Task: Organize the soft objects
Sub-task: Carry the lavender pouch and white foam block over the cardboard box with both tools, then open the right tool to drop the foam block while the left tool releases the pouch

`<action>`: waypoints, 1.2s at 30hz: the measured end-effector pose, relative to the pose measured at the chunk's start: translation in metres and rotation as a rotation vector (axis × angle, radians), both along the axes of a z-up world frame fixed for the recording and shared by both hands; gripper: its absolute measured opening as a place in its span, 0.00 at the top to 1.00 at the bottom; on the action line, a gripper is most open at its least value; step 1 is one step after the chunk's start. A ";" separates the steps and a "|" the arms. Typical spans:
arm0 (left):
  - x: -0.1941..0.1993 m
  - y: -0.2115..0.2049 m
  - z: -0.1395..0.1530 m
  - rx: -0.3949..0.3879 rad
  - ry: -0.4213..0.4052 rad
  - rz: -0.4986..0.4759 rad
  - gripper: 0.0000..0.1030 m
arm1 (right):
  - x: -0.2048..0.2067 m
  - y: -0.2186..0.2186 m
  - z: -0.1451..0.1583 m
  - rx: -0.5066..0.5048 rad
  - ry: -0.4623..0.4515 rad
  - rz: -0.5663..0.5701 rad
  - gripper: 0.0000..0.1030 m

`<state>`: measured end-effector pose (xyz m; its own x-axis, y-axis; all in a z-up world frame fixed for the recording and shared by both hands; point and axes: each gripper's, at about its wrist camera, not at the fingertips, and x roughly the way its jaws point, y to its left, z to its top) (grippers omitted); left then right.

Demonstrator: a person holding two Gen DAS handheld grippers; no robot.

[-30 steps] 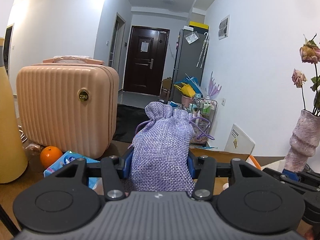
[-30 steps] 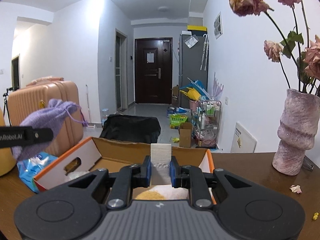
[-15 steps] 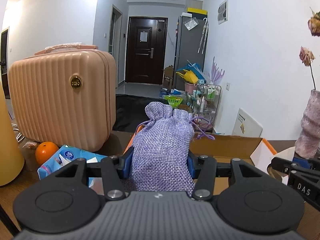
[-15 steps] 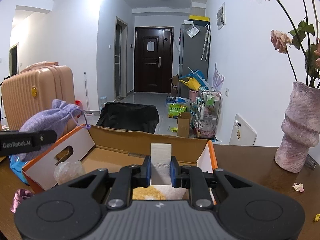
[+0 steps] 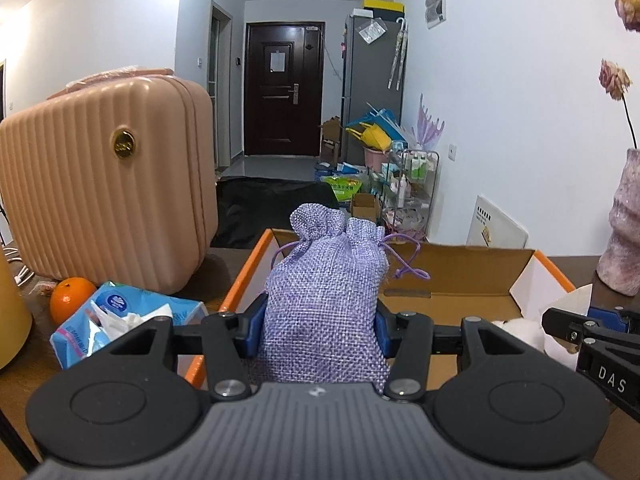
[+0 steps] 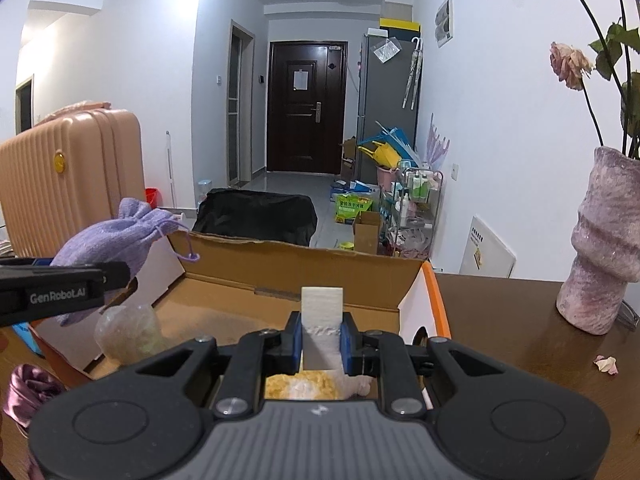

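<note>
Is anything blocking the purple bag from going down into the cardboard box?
Nothing visible blocks it. The left gripper holds the purple bag above the open cardboard box. A clear lumpy thing sits in the box's left corner, but bare floor lies beside it.

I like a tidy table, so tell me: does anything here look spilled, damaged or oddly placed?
Yes. A loose pink petal lies on the brown wooden table, beside the mottled pink ceramic vase of wilted roses. It looks shed from the drooping blooms.

Cardboard box [image 6: 288, 276] on table [image 6: 500, 320]. Suitcase [image 5: 104, 184] left of box; vase [image 6: 604, 252] right. Tissue pack [image 5: 120, 320] before suitcase, orange [image 5: 72, 302] beside it.
</note>
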<state>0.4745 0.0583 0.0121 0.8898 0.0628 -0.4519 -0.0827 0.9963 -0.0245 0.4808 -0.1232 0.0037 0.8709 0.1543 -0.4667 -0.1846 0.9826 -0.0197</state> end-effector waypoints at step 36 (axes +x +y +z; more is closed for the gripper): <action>-0.007 -0.006 -0.023 0.045 -0.092 0.054 0.08 | 0.005 0.007 -0.033 -0.031 -0.034 -0.079 0.54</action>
